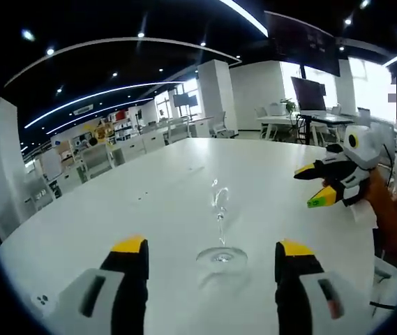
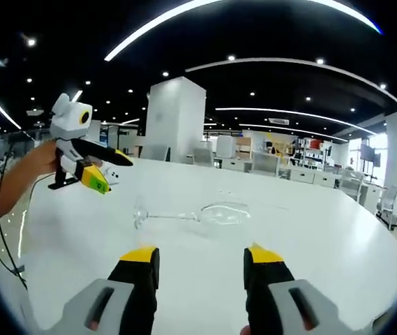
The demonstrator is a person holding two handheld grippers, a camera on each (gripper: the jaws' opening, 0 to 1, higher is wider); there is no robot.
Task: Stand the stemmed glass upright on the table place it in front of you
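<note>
still unlifted | glass [image 1: 220, 230] lying on desk [image 1: 114, 209] | left gripper [image 1: 212, 255], right gripper [image 2: 201, 258] jaws apart, empty | risk: rolls or slips if stem pinched off-centre

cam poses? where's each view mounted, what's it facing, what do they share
Left gripper view: rides the left gripper, looks along its open jaws at the base end of the stemmed glass lying on the white table; the right gripper enters from the right.
Right gripper view: rides the right gripper, sees the glass side-on; the left gripper enters from the left, with a forearm.
Shared: glass, table.

Black fingers [image 1: 130, 279] with yellow tips, grey bodies.
</note>
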